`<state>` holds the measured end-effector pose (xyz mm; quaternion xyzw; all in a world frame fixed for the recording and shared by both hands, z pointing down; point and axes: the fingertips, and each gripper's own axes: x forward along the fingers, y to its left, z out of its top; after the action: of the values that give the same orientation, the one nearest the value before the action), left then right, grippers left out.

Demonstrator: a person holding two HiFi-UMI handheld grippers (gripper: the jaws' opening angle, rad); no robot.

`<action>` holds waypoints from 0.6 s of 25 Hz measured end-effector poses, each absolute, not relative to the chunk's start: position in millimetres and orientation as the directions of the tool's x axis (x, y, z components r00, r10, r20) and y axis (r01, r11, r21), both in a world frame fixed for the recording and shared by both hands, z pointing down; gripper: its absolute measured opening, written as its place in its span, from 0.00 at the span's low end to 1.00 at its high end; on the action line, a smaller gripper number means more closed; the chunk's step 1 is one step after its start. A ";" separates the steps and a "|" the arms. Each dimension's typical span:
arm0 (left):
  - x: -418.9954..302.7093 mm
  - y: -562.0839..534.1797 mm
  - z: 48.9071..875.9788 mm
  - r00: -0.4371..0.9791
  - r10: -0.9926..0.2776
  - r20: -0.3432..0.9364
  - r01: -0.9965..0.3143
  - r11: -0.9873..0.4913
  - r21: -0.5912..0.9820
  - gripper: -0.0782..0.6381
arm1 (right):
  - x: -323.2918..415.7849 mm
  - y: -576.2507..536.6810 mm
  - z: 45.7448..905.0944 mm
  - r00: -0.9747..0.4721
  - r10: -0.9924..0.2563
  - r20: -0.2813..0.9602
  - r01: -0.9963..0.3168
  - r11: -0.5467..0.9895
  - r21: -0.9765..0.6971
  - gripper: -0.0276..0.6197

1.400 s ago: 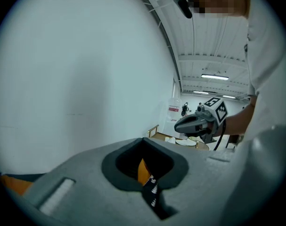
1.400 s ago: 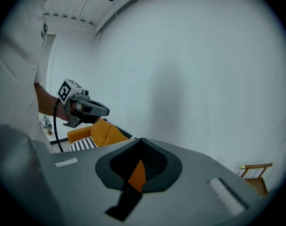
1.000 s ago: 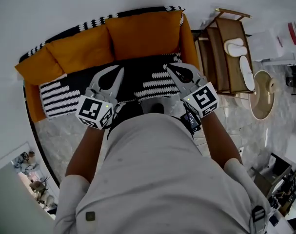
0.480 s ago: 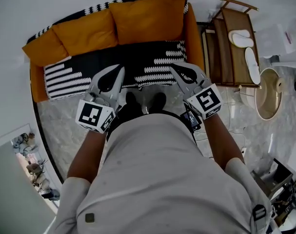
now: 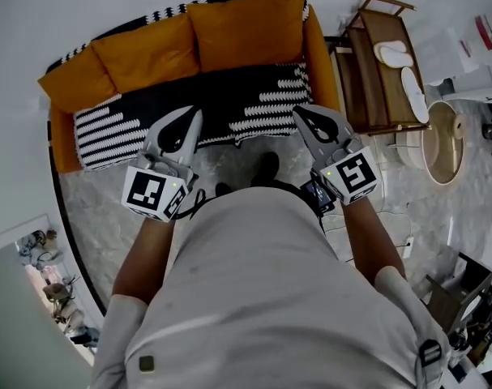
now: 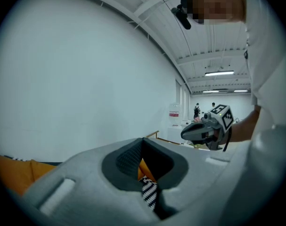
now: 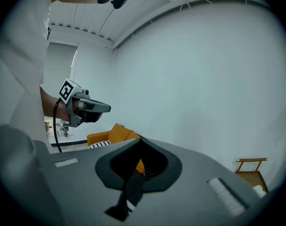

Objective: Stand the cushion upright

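Left gripper view shows the left gripper (image 6: 143,142) with its jaws pressed together and nothing between them; only a sliver of orange and striped cloth shows far beyond the slit. The right gripper (image 7: 140,142) is the same: jaws fully closed, empty.

In the head view both are held out side by side in front of the person. They are over the pale floor (image 5: 108,217), just short of the front edge of the sofa (image 5: 320,63), and touch nothing. A black-and-white striped throw (image 5: 132,132) covers the seat.

Three orange cushions line the back. The right cushion (image 5: 244,31) and the middle cushion (image 5: 144,53) rest against the backrest. The end cushion (image 5: 74,83) sits skewed in the left corner, seemingly slumped toward the armrest. That one looks the likeliest for the task, though from this steep angle I cannot tell whether it is already upright.

With the jaws closed, empty and well apart from any cushion, no grip is in hand. If the end cushion needs righting, the reach, grasp and lift are all left to do.

A wooden rack (image 5: 375,87) with white slippers (image 5: 391,53) stands beside the sofa's right arm.
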<state>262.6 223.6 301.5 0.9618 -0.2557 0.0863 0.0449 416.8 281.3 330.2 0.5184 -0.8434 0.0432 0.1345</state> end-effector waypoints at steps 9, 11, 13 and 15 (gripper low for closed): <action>138.2 262.1 301.2 0.839 -0.512 0.183 -0.530 -0.845 0.067 0.11 | 320.8 319.2 311.7 -0.392 -0.892 0.224 -0.910 0.412 0.046 0.06; 120.8 268.0 301.1 0.840 -0.513 0.177 -0.530 -0.845 0.066 0.11 | 299.5 322.1 308.1 -0.400 -0.890 0.217 -0.906 0.420 0.052 0.06; 107.7 273.6 298.3 0.842 -0.513 0.169 -0.528 -0.847 0.062 0.11 | 280.2 324.7 303.3 -0.411 -0.888 0.207 -0.901 0.430 0.056 0.06; 98.2 279.0 295.9 0.845 -0.511 0.161 -0.525 -0.849 0.057 0.11 | 265.4 327.9 299.4 -0.421 -0.884 0.202 -0.896 0.440 0.060 0.06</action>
<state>98.2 279.0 295.9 0.9591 -0.2698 0.0699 0.0493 265.4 327.9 299.4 0.5282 -0.8425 0.0282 0.1021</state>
